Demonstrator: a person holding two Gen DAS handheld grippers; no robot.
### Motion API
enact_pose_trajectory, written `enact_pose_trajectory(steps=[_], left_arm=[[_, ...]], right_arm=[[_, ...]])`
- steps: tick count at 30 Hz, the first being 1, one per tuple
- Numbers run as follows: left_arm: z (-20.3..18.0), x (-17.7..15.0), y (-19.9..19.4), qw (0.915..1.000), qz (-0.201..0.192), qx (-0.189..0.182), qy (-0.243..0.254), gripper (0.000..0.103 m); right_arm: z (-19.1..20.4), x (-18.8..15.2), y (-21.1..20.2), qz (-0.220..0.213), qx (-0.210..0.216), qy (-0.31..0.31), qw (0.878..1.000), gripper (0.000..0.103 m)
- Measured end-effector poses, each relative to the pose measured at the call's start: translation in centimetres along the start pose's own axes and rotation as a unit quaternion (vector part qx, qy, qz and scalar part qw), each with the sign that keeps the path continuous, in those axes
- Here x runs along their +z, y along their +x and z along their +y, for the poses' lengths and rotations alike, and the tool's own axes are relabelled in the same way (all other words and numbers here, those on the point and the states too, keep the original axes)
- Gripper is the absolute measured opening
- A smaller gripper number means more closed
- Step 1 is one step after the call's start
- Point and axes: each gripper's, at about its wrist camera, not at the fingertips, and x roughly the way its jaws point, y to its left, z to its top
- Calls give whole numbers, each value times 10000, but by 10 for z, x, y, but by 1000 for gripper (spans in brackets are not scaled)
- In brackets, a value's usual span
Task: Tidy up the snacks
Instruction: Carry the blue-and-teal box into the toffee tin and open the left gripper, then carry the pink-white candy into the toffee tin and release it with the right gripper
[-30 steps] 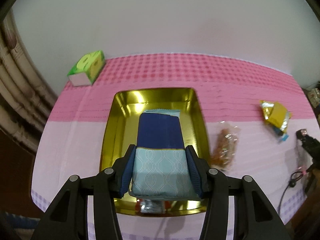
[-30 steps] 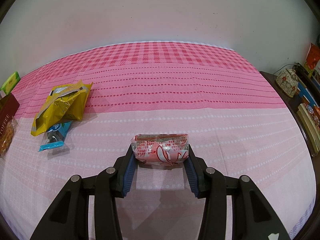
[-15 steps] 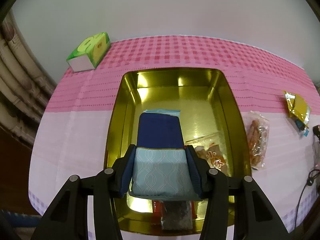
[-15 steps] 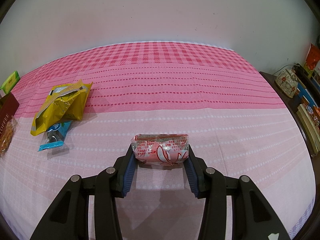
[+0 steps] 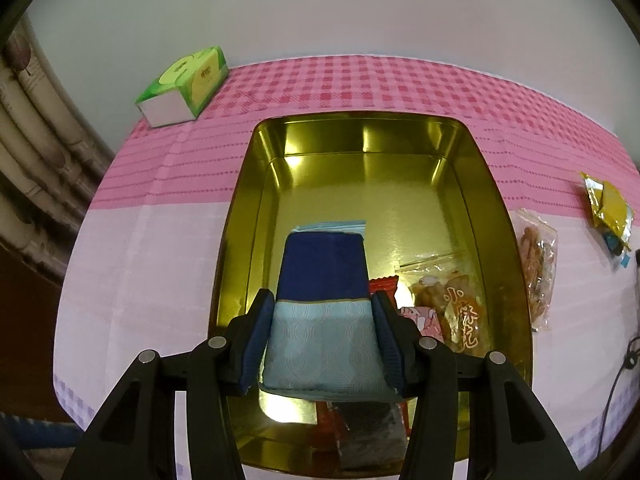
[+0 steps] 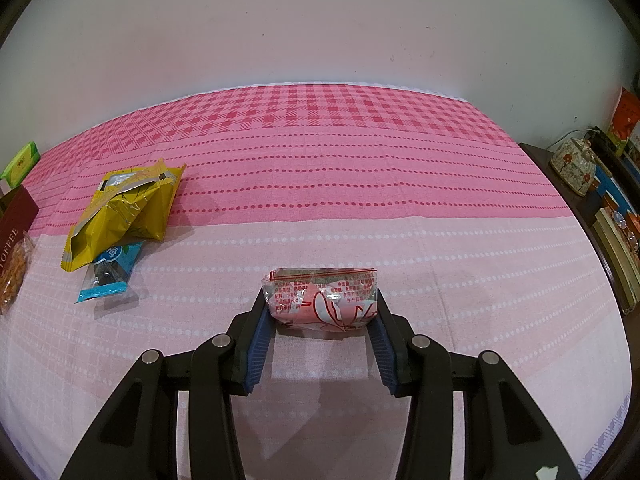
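Observation:
My left gripper (image 5: 322, 332) is shut on a navy and light-blue snack packet (image 5: 324, 304) and holds it over the near half of a gold tin tray (image 5: 496, 208). Several snack packets (image 5: 452, 304) lie in the tray's near right part. My right gripper (image 6: 320, 312) is shut on a pink and clear snack packet (image 6: 324, 298) that sits low over the pink tablecloth. A yellow snack bag (image 6: 124, 208) and a small blue packet (image 6: 110, 270) lie to the left of it.
A green tissue box (image 5: 186, 86) stands at the table's far left. A clear bag of orange snacks (image 5: 536, 264) lies right of the tray, a yellow bag (image 5: 608, 204) beyond it. A brown toffee box (image 6: 16, 220) is at the left edge. Shelves with books (image 6: 616, 216) stand at the right.
My left gripper has moved forward over the tray with the packet, so the tray now fills more of the view. My right gripper and its packet have not moved.

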Motion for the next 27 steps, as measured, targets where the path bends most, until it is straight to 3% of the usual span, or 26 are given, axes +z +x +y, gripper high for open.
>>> enact_pose_trajectory(steps=[7,19,27], left_arm=[[0,-2,-13,9998,-147,84,74,53],[7,-12,-48,9975,-571,416,31,67],[9,-24,-65,9955,-778,538,-77,75]], right_arm=[[0,0,0,-2,1,0,10000,42],[4,3,-1,55,-27,-40,10000,40],[20,10,-25,-142,60,-76,9999,40]])
